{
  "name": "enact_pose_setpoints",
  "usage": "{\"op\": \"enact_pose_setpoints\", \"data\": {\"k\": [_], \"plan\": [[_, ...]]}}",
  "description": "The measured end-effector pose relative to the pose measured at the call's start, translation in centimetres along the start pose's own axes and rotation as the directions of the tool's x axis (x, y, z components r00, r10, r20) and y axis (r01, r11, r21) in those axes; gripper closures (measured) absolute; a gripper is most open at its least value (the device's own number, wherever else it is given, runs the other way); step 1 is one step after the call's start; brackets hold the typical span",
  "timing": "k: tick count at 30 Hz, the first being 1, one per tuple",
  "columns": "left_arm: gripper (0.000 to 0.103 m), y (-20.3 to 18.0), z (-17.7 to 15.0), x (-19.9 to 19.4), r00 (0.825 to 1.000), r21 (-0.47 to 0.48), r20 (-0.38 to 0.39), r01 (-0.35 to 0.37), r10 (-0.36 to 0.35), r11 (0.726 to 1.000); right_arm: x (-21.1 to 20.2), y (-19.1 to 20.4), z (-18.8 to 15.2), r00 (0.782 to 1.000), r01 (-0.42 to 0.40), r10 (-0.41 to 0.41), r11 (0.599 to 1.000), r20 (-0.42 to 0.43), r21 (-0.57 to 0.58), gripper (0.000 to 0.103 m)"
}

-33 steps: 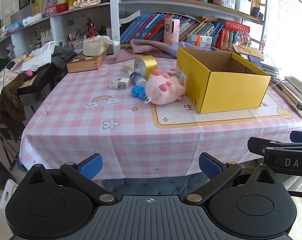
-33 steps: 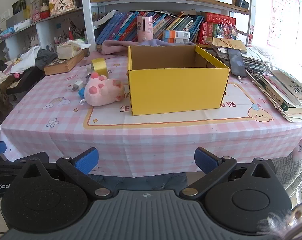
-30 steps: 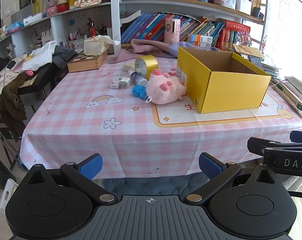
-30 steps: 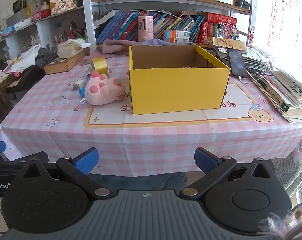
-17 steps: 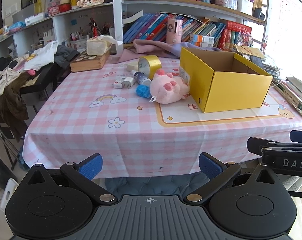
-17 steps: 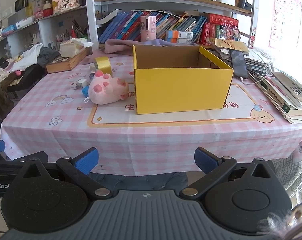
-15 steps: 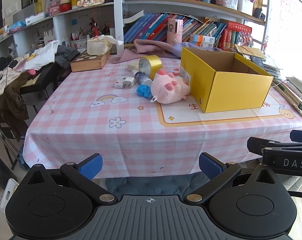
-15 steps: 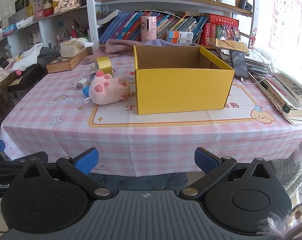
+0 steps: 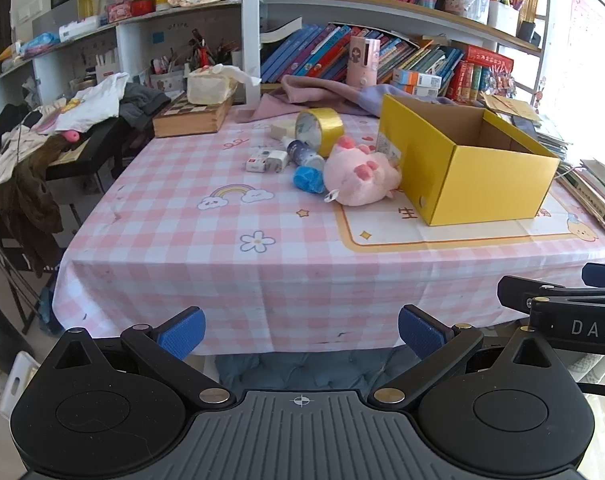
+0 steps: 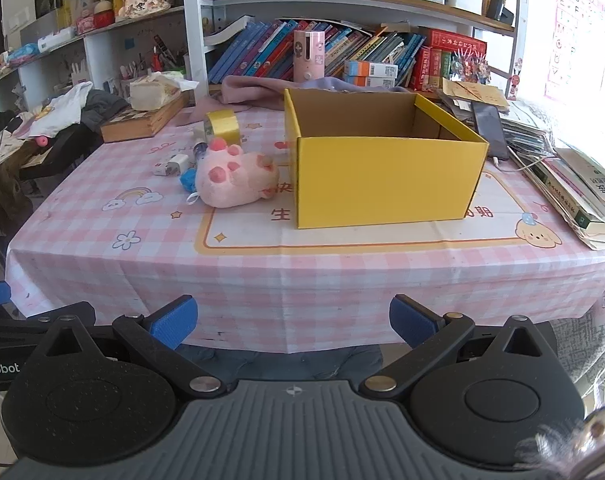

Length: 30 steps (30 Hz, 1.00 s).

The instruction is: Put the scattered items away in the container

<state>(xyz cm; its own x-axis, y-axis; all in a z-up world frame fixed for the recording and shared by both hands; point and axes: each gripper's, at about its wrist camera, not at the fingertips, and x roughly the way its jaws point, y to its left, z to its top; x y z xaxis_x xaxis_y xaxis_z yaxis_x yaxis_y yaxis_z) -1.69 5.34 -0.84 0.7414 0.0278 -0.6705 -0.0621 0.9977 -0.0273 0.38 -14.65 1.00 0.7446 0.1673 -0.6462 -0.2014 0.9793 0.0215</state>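
An open yellow cardboard box point(image 9: 482, 178) point(image 10: 386, 176) stands on the pink checked table. Left of it lie a pink plush pig point(image 9: 360, 176) point(image 10: 234, 178), a blue crumpled item point(image 9: 308, 178), a small bottle point(image 9: 302, 152), a white charger point(image 9: 268, 160) point(image 10: 172, 164), and a yellow tape roll point(image 9: 318, 130) point(image 10: 222, 124). My left gripper point(image 9: 300, 330) is open and empty, below the table's front edge. My right gripper point(image 10: 292, 320) is open and empty, also before the front edge.
A wooden chess box point(image 9: 188, 120) with a tissue pack sits at the table's back left. Stacked books and a phone point(image 10: 488, 130) lie at the right. Purple cloth point(image 9: 326, 94) and bookshelves stand behind. A chair with clothes point(image 9: 42, 140) stands left of the table.
Both grippers have moved slightly nearer the table and a little higher; the box and items appear a bit closer. Both stay open and empty.
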Motion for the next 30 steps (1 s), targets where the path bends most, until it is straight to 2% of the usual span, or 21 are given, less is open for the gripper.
{"op": "enact_pose_setpoints", "data": {"k": [16,30], "plan": [[0.000,2.6,0.5,2.7,0.998,-0.072,-0.038,-0.055,0.052,0.996,3.8,2.3,1.2,0.997,-0.070,0.068,0.996,-0.034,-0.059,0.000],[0.000,4.9,3.0,5.8,0.995,-0.180,-0.033,-0.096,0.092,0.979,8.4,4.0,4.7,0.992,-0.122,0.120,0.980,-0.023,-0.156,0.002]]}}
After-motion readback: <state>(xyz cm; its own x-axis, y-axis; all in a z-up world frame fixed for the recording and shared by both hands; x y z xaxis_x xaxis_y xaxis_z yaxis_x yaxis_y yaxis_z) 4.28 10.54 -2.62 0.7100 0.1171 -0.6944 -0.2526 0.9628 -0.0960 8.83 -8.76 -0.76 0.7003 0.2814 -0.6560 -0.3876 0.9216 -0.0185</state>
